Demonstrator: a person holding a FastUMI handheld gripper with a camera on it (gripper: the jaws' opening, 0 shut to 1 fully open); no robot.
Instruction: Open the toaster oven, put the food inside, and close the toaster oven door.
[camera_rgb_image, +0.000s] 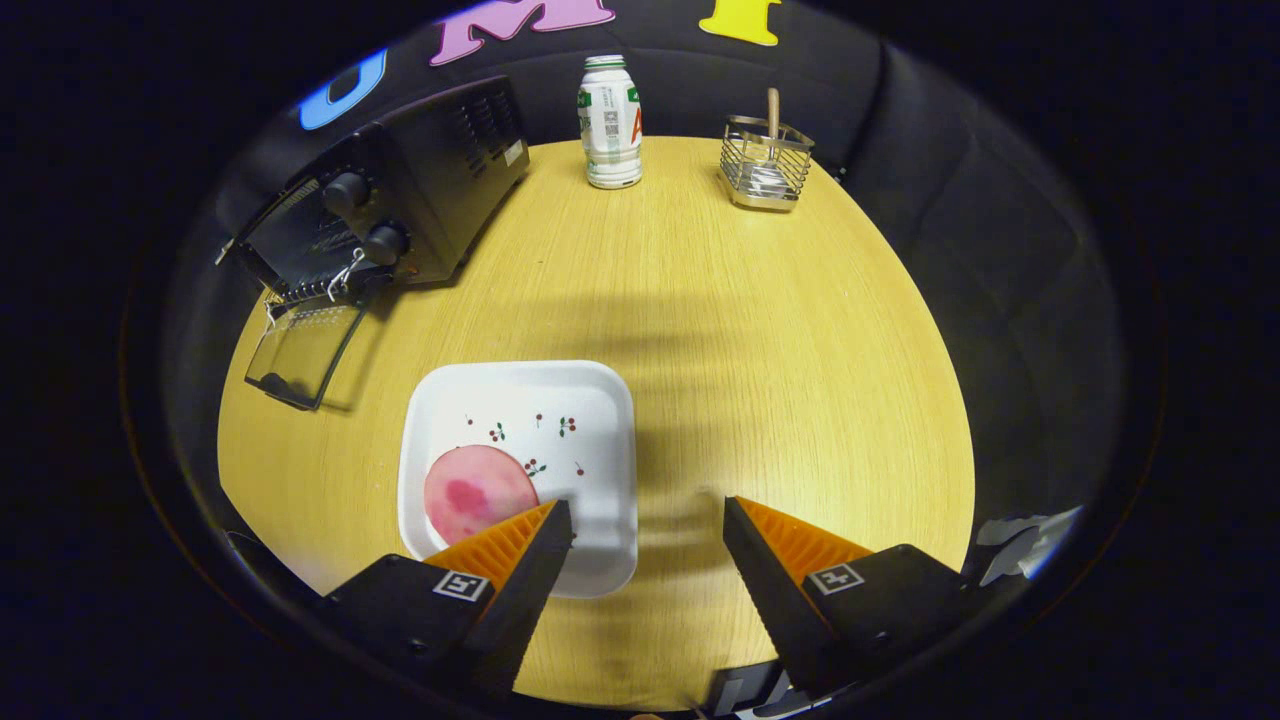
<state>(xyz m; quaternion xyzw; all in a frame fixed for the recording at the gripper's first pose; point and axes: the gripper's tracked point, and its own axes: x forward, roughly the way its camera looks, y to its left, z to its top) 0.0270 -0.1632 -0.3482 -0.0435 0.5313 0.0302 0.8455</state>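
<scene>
- Gripper (648, 515): jaws spread wide apart, released, grasping nothing; they hang above the near part of the tabletop (780, 330).
- Plate (600, 420): white, square with rounded corners, small cherry print; it lies flat on the tabletop just ahead of the left jaw, whose tip overlaps its near edge in this view.
- Food (470, 490): a round pink slice with a darker blotch, resting on the near-left part of the plate, partly hidden by the left jaw.
- Toaster oven (400, 200): black, two knobs on its front, at the far left of the tabletop, well beyond the plate.
- Toaster oven door (300, 350): glass, dropped open, lying nearly flat toward the plate.
- Bottle (610, 125): white, upright, at the far edge.
- Wire basket (765, 165): metal, right of the bottle, with a wooden handle (772, 110) standing up from it.
</scene>
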